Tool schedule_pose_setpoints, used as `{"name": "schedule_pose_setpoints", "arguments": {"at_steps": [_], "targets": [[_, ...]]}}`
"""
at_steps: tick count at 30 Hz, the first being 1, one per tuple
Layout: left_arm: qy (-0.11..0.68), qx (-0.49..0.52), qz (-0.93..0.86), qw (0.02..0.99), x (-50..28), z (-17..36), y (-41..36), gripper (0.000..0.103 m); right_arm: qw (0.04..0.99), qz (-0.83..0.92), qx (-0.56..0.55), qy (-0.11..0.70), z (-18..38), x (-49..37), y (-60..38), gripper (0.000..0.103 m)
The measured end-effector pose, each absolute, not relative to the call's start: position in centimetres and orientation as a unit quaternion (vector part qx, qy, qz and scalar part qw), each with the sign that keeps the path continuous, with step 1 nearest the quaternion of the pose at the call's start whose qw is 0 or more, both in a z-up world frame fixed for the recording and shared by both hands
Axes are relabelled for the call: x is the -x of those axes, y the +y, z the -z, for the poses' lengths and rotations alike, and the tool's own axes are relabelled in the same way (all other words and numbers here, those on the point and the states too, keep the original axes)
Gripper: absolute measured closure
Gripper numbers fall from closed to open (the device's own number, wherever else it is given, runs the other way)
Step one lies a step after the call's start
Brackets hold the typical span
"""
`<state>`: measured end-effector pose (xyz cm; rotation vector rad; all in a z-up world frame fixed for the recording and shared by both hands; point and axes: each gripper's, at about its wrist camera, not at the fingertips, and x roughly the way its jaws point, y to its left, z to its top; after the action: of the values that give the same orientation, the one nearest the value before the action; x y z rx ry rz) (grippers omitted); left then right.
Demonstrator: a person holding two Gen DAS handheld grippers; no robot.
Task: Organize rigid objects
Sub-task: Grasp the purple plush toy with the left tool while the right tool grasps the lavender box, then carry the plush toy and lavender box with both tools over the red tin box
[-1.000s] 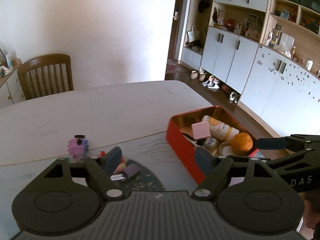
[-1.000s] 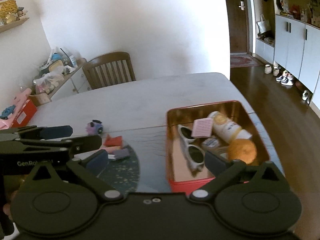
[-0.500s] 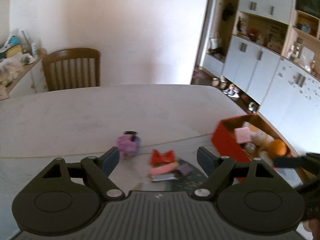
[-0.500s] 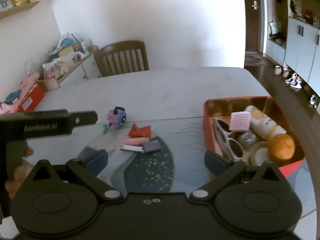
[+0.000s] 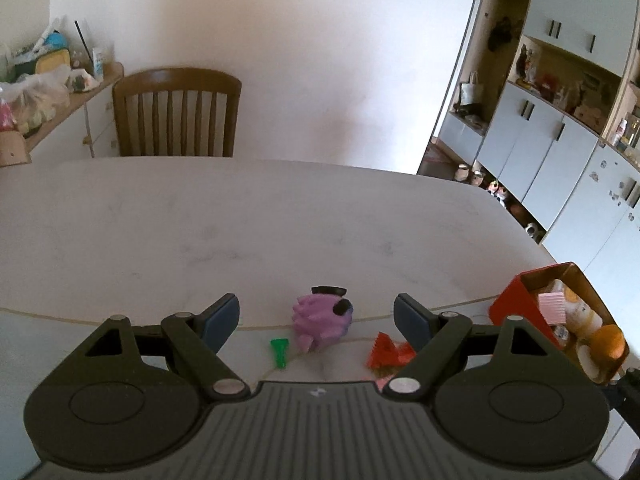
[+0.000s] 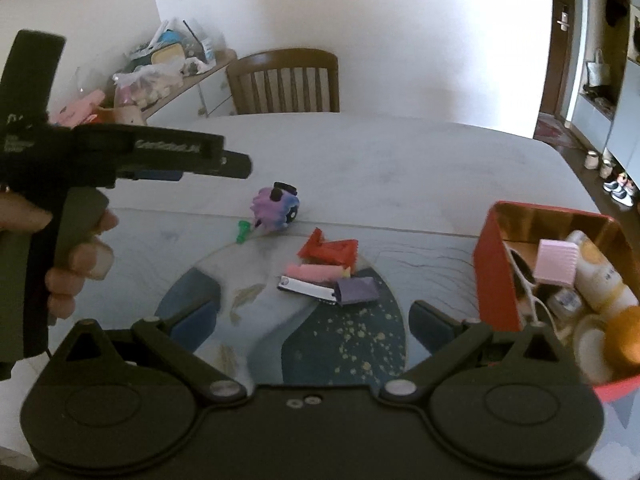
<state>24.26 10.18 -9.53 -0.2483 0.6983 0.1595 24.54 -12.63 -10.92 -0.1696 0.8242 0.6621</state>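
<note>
A purple spiky toy lies on the table just beyond my left gripper, centred between its open, empty jaws. Beside it are a small green piece and a red wrapper. In the right wrist view the toy, red wrapper, a pink bar, a silver clip and a purple packet lie ahead of my right gripper, which is open and empty. A red tin at the right holds a pink box, a bottle, sunglasses and an orange.
A hand holds the left gripper at the left of the right wrist view. A wooden chair stands at the table's far side. A cluttered sideboard is at the left, cabinets at the right.
Both grippers have swung left and sunk a little. The red tin has slid to the right edge of each view. The purple toy now sits between the left gripper's jaws.
</note>
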Motion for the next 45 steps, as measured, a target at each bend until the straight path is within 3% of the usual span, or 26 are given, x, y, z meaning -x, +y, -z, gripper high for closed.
{"name": "schedule_pose_setpoints", "arguments": {"at_steps": [10,25,28,32,34,36,45], "targets": [[0.371,0.116,-0.074,0.918,-27.6,13.0,10.2,0.019,0.848,-0.301,0.098,0.424,14.5,-29.4,-11.6,0.015],[0.394,0.110,-0.052,0.911,-30.2,16.5,10.1,0.019,0.831,-0.309,0.061,0.458,16.5,-32.1,-11.8,0.049],[0.396,0.115,-0.047,0.910,-30.4,16.8,10.2,0.030,0.831,-0.310,0.059,0.458,16.5,-32.1,-12.0,0.052],[0.399,0.117,-0.043,0.909,-30.6,16.9,10.3,0.035,0.834,-0.305,0.063,0.456,16.4,-32.0,-12.2,0.063],[0.399,0.114,-0.045,0.909,-30.6,16.9,10.4,0.047,0.834,-0.305,0.068,0.454,16.4,-31.9,-12.2,0.065],[0.399,0.119,-0.041,0.908,-30.6,16.8,10.5,0.051,0.835,-0.305,0.075,0.452,16.3,-31.9,-12.2,0.066],[0.403,0.101,-0.053,0.908,-30.0,16.2,9.8,0.052,0.845,-0.296,0.080,0.438,15.4,-31.3,-12.8,0.066]]}}
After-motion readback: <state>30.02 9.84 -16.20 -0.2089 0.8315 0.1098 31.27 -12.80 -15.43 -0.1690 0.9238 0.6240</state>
